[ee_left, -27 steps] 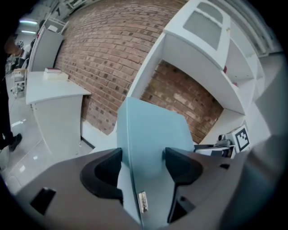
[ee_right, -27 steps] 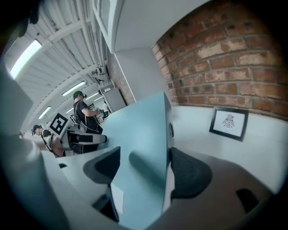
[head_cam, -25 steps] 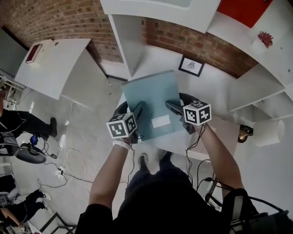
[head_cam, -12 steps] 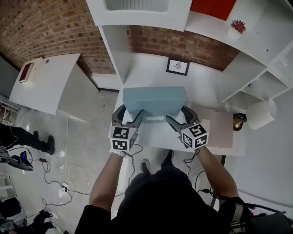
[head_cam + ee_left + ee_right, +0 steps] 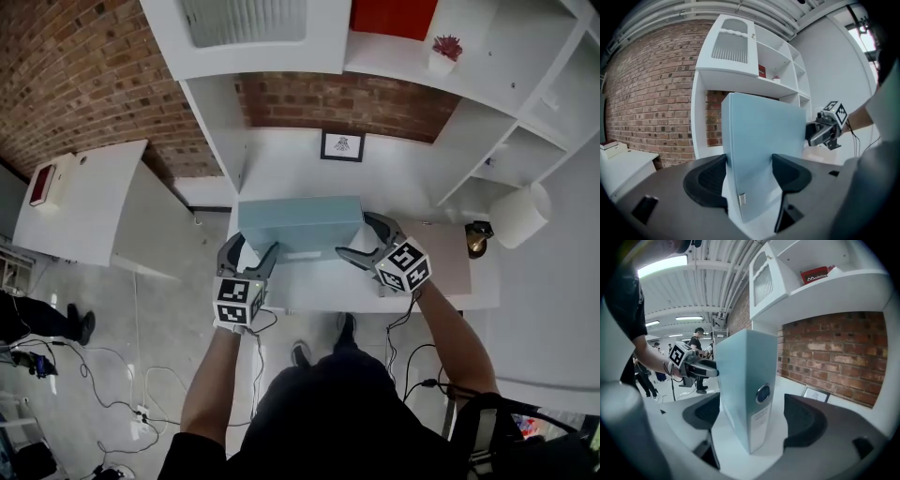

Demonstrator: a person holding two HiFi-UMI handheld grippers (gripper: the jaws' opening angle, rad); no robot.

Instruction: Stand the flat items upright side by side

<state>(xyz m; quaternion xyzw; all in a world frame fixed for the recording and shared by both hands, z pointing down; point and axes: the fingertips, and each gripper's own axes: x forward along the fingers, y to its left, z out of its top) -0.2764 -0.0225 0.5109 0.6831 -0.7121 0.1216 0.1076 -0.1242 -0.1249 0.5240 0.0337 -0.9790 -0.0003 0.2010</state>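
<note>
A pale blue binder (image 5: 300, 223) stands upright on its long edge on the white desk (image 5: 309, 169), parallel to the desk's front edge. My left gripper (image 5: 249, 249) is shut on the binder's left end; in the left gripper view both pads press the covers (image 5: 759, 150). My right gripper (image 5: 354, 236) straddles the right end, where the spine (image 5: 757, 394) carries a round ring hole and a label. Its jaws are opening: the right pad (image 5: 806, 416) stands clear of the spine, and the left pad is close beside the cover.
A small framed picture (image 5: 342, 145) leans against the brick wall behind the binder. A pinkish flat item (image 5: 450, 267) lies at the desk's right, near a brass object (image 5: 476, 236) and a white roll (image 5: 518, 214). White shelves hold a red box (image 5: 394, 17) and a plant (image 5: 446, 47).
The binder, held tilted with its cover facing up a second ago, now stands upright on the desk. Both grippers have moved forward with it.
</note>
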